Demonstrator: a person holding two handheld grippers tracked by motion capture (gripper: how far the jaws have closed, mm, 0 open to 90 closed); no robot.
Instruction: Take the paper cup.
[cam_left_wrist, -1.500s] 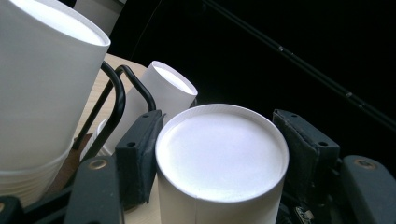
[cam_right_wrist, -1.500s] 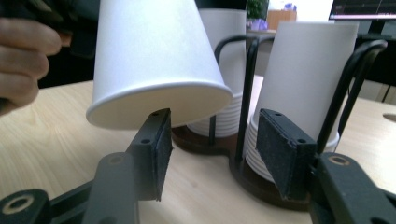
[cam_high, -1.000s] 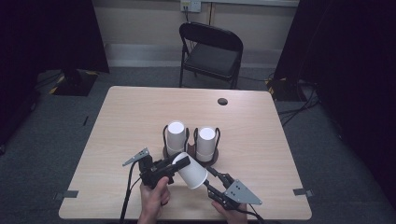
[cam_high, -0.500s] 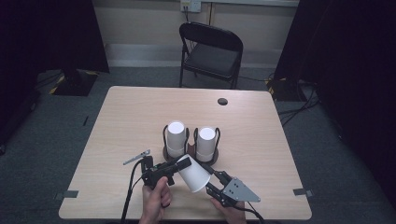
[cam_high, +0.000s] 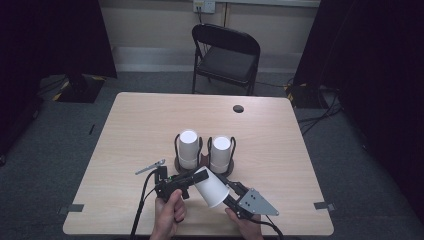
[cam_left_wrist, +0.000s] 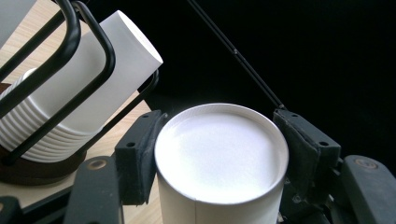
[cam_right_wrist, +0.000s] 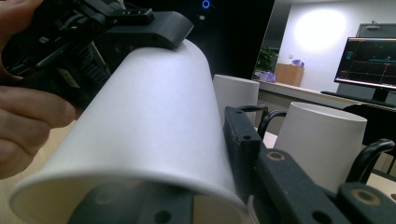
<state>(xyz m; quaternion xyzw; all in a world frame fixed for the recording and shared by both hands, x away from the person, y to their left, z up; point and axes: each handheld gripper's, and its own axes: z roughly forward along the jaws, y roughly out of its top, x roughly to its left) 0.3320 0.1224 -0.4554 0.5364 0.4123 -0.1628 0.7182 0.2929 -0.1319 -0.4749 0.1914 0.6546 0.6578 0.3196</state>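
Observation:
A loose white paper cup (cam_high: 211, 188) lies tilted on its side just above the table (cam_high: 140, 125), near the front edge. My left gripper (cam_high: 199, 176) is shut on the cup's closed end (cam_left_wrist: 219, 156), one black jaw on each side of it. My right gripper (cam_high: 229, 194) holds the cup (cam_right_wrist: 154, 121) near its open rim, with one jaw against the wall and the other beneath. Behind the cup stand two black wire holders with stacks of upside-down white cups, the left stack (cam_high: 188, 149) and the right stack (cam_high: 220, 152).
A black folding chair (cam_high: 227, 50) stands beyond the far edge. A small dark round hole (cam_high: 238, 108) sits near the table's far right. Bare wood lies left and right of the holders. A lit monitor (cam_right_wrist: 373, 58) shows far off.
The cup and both grippers have drifted slightly right and toward the near edge. The two stacks have not moved.

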